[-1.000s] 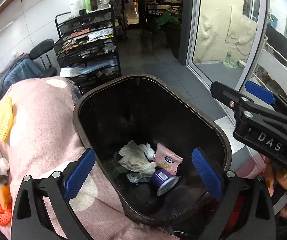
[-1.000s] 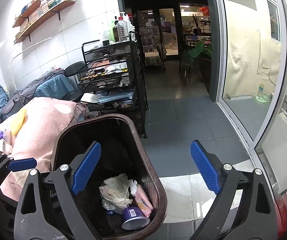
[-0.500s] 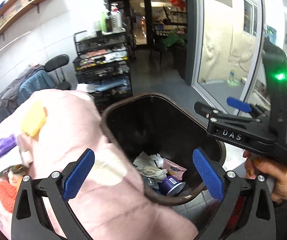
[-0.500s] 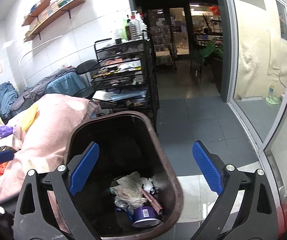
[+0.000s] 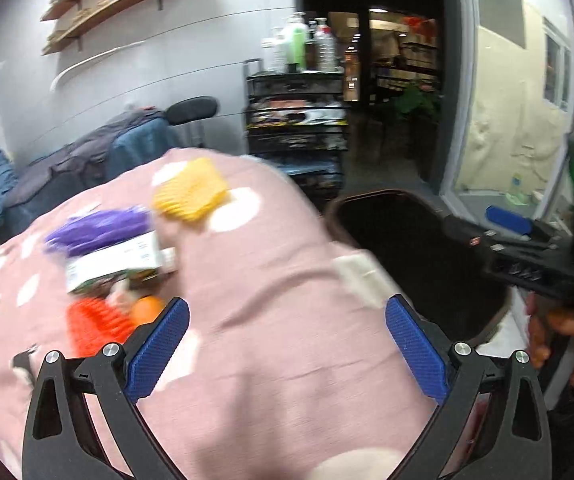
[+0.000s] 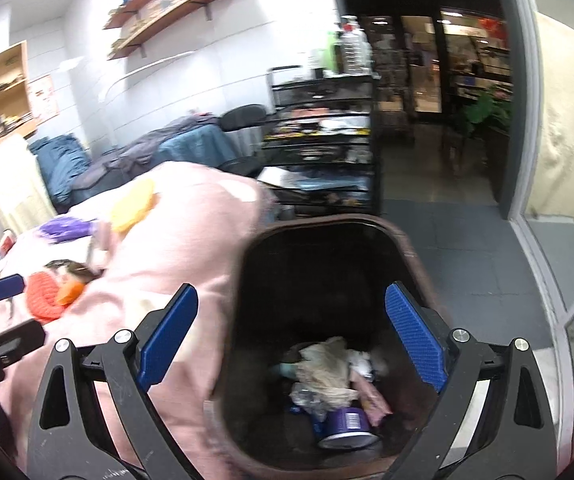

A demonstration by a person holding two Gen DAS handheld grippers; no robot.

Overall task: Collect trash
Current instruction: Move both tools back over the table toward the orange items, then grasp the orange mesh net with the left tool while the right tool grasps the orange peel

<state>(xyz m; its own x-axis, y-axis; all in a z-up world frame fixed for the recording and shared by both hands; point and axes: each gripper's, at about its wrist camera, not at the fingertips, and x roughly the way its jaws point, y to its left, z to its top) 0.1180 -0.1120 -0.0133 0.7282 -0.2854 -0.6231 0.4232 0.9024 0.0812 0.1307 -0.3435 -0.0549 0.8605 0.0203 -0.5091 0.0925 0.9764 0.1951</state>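
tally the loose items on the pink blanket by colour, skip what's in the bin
Yellow: 1, knitted pad
Purple: 1, fuzzy item
White: 1, carton
Red-orange: 1, knitted piece
Orange: 1, small round item
Total: 5; motion blur may hide smaller bits.

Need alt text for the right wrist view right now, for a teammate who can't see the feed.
The open, empty right gripper hangs over a dark trash bin holding crumpled paper and a purple cup. Left of the bin, a pink spotted blanket carries more small items.
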